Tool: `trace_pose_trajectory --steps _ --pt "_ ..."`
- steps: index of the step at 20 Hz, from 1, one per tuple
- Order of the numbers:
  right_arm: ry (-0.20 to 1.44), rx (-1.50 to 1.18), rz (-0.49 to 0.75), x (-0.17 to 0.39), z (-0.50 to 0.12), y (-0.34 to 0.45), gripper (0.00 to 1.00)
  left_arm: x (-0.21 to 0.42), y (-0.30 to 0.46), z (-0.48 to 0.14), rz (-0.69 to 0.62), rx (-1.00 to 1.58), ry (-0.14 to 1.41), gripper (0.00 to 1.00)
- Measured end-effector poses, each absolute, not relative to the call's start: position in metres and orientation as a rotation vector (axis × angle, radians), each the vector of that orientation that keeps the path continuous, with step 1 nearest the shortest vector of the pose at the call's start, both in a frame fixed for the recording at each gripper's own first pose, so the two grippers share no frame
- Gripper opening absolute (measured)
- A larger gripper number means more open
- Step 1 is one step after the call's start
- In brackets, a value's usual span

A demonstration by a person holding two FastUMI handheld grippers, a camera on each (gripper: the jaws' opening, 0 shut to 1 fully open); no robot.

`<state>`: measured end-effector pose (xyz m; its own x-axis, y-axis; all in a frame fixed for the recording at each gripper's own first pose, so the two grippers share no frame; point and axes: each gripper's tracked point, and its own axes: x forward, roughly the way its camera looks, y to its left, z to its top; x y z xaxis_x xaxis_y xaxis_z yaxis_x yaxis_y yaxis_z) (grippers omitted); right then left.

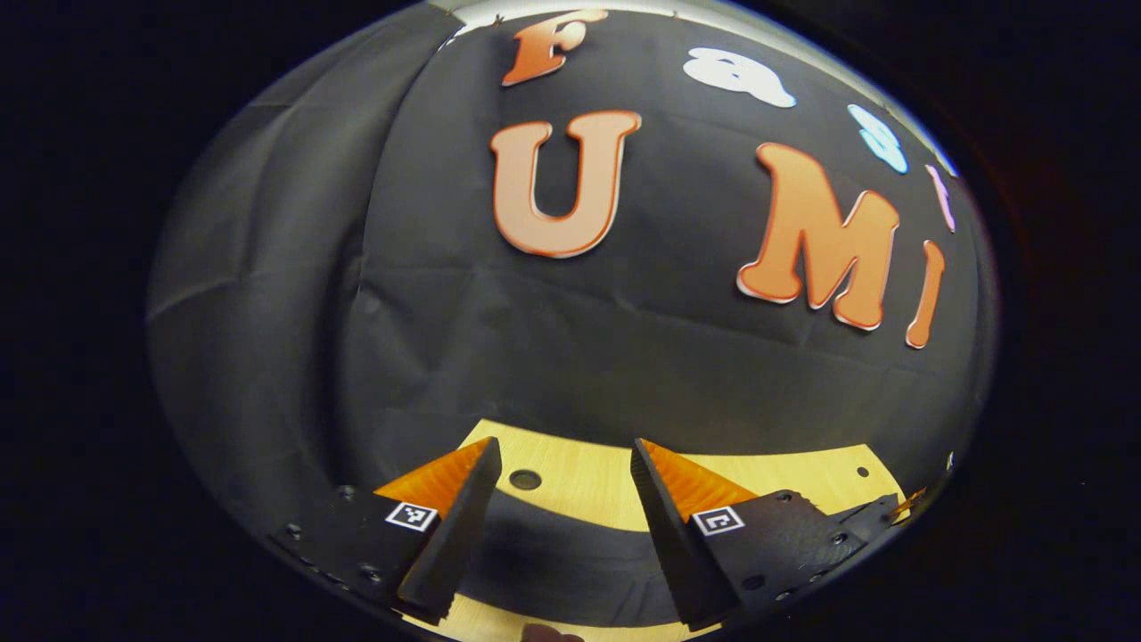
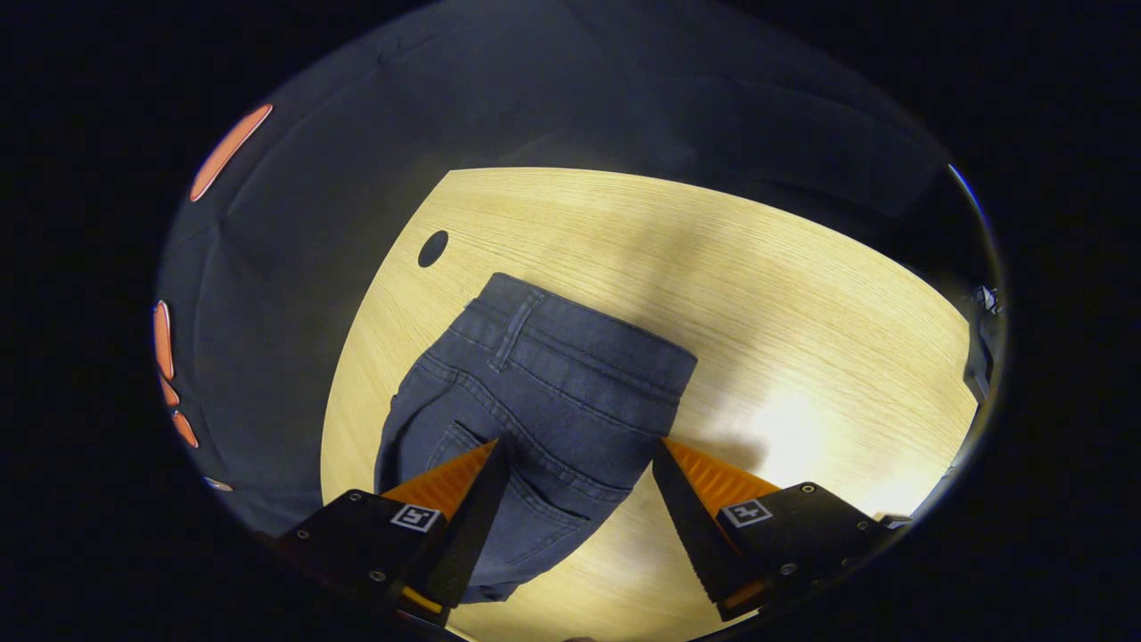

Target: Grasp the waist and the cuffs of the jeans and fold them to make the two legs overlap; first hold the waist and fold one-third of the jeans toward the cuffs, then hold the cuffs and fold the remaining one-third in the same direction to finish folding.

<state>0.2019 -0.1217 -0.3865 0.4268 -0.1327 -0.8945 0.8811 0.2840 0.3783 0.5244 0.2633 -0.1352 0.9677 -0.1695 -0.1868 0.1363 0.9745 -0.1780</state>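
Note:
Dark blue jeans [image 2: 535, 401] lie flat on the wooden table [image 2: 758, 294] in the right gripper view, with the waistband [image 2: 588, 330] at the far end and a back pocket nearer me. My right gripper [image 2: 579, 468] hovers above the seat of the jeans, open, with nothing between its fingers. In the left gripper view my left gripper [image 1: 566, 464] is open too, held above the table's far edge [image 1: 579, 481] and pointing at the black wall cloth. A dark shadow lies on the wood below it.
A round cable hole [image 2: 433, 248] sits in the tabletop just beyond the waistband; the same kind of hole [image 1: 525, 480] lies between the left fingers. Black cloth surrounds the table on the far and left sides. Bare wood stretches to the right of the jeans.

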Motion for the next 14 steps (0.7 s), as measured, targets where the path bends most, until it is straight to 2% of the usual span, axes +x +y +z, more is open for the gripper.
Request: trace_pose_trajectory --steps 1,2,3,5,9,12,13,14 --pt "0.887 1.039 -0.821 0.199 -0.389 -0.123 0.97 0.514 0.261 -0.129 -0.161 -0.164 0.181 0.88" --pt "0.881 1.031 -0.828 0.198 -0.389 -0.126 0.85 0.507 0.256 -0.126 -0.167 -0.166 0.179 0.88" --pt "0.882 1.029 -0.829 0.197 -0.389 -0.125 0.9 0.505 0.25 -0.128 -0.169 -0.166 0.184 0.88" --pt "0.885 1.03 -0.825 0.2 -0.391 -0.126 0.91 0.496 0.242 -0.131 -0.174 -0.16 0.197 0.88" --pt "0.901 1.0 -0.824 0.197 -0.392 -0.126 0.86 0.486 0.225 -0.14 -0.182 -0.129 0.232 0.88" --pt "0.842 1.025 -0.825 0.216 -0.397 -0.119 0.37 0.478 0.207 -0.149 -0.201 -0.122 0.272 0.88" --pt "0.84 1.041 -0.826 0.216 -0.395 -0.117 0.36 0.475 0.202 -0.152 -0.206 -0.115 0.283 0.88" --pt "0.834 1.02 -0.818 0.221 -0.398 -0.116 0.23 0.472 0.199 -0.151 -0.209 -0.104 0.287 0.88"
